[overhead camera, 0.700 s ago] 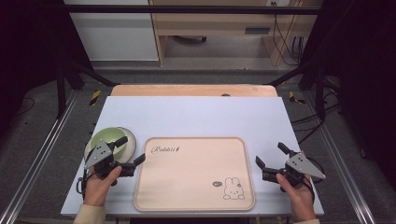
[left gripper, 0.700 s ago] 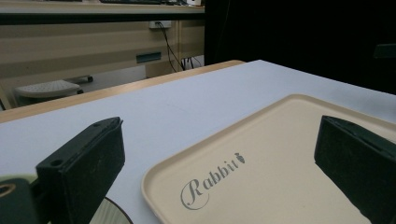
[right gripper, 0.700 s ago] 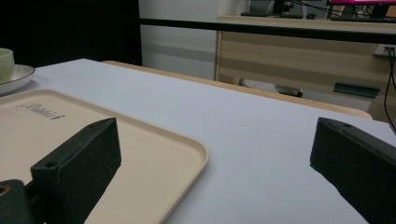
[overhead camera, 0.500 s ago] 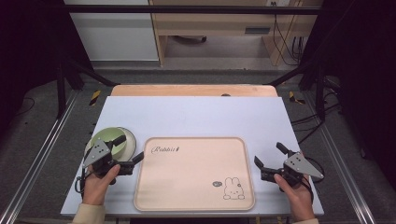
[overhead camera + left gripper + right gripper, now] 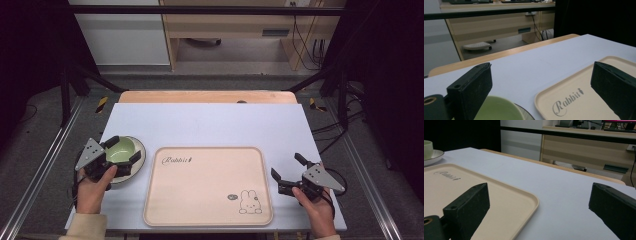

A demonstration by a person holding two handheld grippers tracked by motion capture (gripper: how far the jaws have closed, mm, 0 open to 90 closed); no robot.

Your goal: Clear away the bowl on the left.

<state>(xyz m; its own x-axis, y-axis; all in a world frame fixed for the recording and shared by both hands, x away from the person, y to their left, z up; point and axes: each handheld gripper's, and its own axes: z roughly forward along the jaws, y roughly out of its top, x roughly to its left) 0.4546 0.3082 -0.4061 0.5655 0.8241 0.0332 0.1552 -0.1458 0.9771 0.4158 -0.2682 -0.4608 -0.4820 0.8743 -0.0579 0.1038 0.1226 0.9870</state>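
Observation:
A pale green bowl (image 5: 121, 149) stands on a white plate with a dark rim (image 5: 140, 161) at the table's left. My left gripper (image 5: 123, 148) hovers over it, open, one jaw on each side of the bowl without pressing on it. In the left gripper view the green bowl (image 5: 499, 110) lies low between the wide-apart jaws of the left gripper (image 5: 542, 72). A beige tray (image 5: 207, 185) printed with "Rabbit" and a bunny lies in the middle. Right of the tray, my right gripper (image 5: 286, 165) is open and holds nothing. In its own view the right gripper (image 5: 539, 192) looks over the tray's corner (image 5: 524, 197).
The white tabletop (image 5: 215, 125) stretches beyond the tray to a wooden strip at its far edge (image 5: 210, 96). Black frame posts stand at both far corners. A wooden desk (image 5: 235, 30) and cables lie past the table.
My left gripper has shifted a little to the left and away from the person, so its jaws now stand beside the bowl. The right gripper has barely moved.

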